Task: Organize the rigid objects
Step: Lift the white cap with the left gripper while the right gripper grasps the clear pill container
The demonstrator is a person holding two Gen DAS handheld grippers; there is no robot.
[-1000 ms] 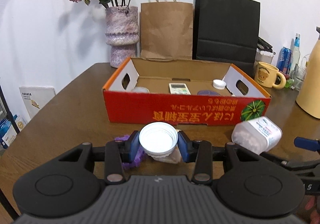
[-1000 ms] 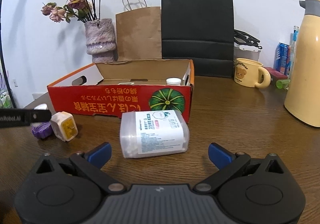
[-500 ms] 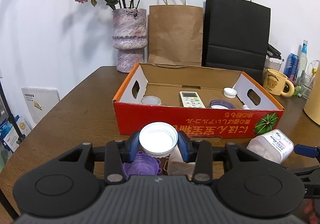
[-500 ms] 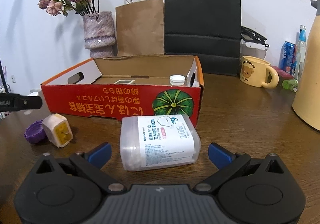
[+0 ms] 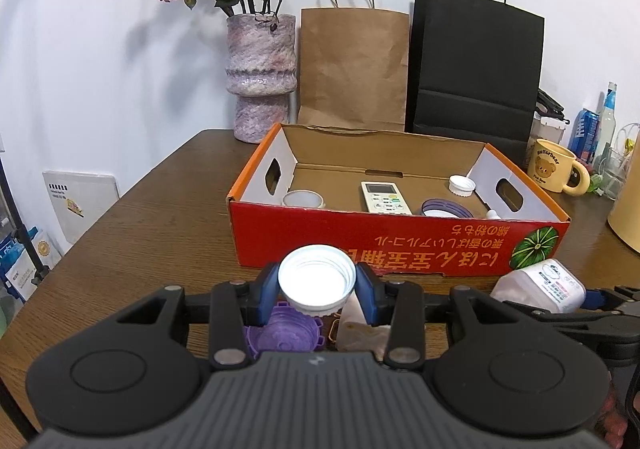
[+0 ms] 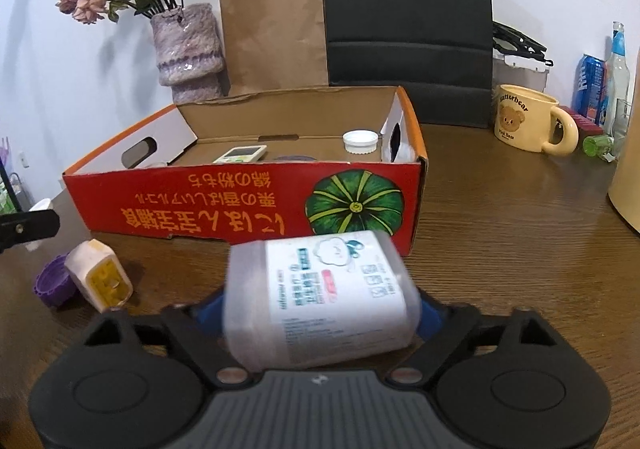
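Note:
My left gripper (image 5: 316,285) is shut on a white screw cap (image 5: 316,279), held above the table in front of the red cardboard box (image 5: 400,245). Below it lie a purple lid (image 5: 282,333) and a small white-and-yellow block (image 5: 360,329). My right gripper (image 6: 320,313) is closing its jaws around a translucent labelled swab container (image 6: 320,297). That container lies on its side before the box (image 6: 200,205), and the blue pads meet both of its ends. Its image is blurred.
In the box lie a remote (image 5: 385,197), a white cap (image 5: 461,184), a purple ring (image 5: 444,207) and a round lid (image 5: 303,199). Behind stand a vase (image 5: 260,77) and two paper bags. A yellow mug (image 6: 524,117), bottles and a cream jug stand right.
My right gripper has moved forward over the swab container and its jaws have narrowed onto it. My left gripper has risen a little, still holding the white cap.

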